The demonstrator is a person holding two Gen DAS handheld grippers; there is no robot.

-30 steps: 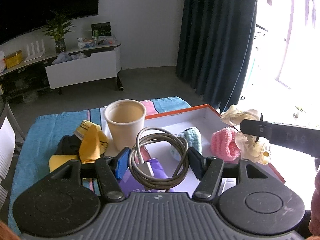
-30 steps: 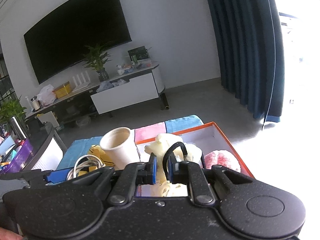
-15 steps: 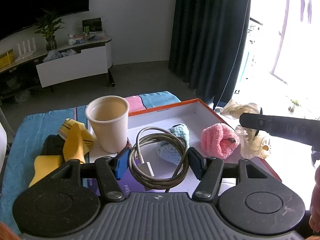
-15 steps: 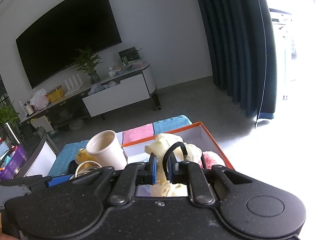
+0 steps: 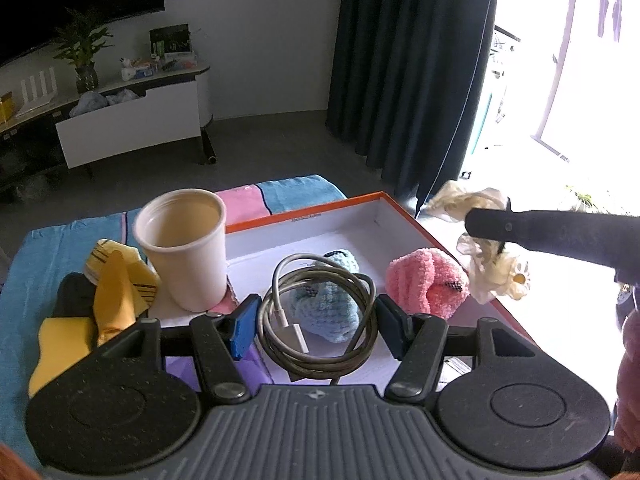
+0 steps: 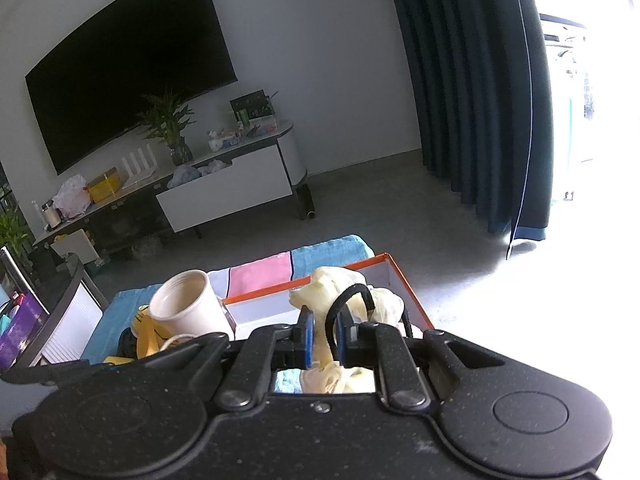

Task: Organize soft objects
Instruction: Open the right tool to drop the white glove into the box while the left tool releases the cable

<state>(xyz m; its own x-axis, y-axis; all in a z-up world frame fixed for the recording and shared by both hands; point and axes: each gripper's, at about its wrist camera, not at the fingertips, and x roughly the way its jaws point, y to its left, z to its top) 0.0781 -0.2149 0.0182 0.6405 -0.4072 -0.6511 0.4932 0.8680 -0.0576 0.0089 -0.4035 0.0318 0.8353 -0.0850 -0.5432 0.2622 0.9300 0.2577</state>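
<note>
Soft things sit in and around my orange-rimmed box (image 5: 404,208): a pale blue knitted piece (image 5: 332,312) near its centre and a pink fluffy one (image 5: 424,284) just at its three o'clock. My left gripper (image 5: 316,330) holds a coiled grey cable (image 5: 320,320) above the blue piece, both pads pressed against the coil's sides, jaws about half spread. The cable hides part of the blue piece, and my gripper's body cuts off the near end of the box.

My right gripper (image 6: 323,340) is pinched nearly shut on a cream crumpled fabric (image 6: 340,288) with a black elastic loop; the fabric hangs over the box's right edge. In the left wrist view, that gripper's finger (image 5: 552,232) reaches in from three o'clock and covers the fabric's middle. Glare from the window washes out everything beyond it.

At the box's nine o'clock stands a paper cup (image 5: 184,248), upright, touching the box corner. Further toward nine o'clock lies a yellow and black cloth (image 5: 116,284) on the striped blue towel (image 5: 52,248). Both grippers tilt downward toward the box.
</note>
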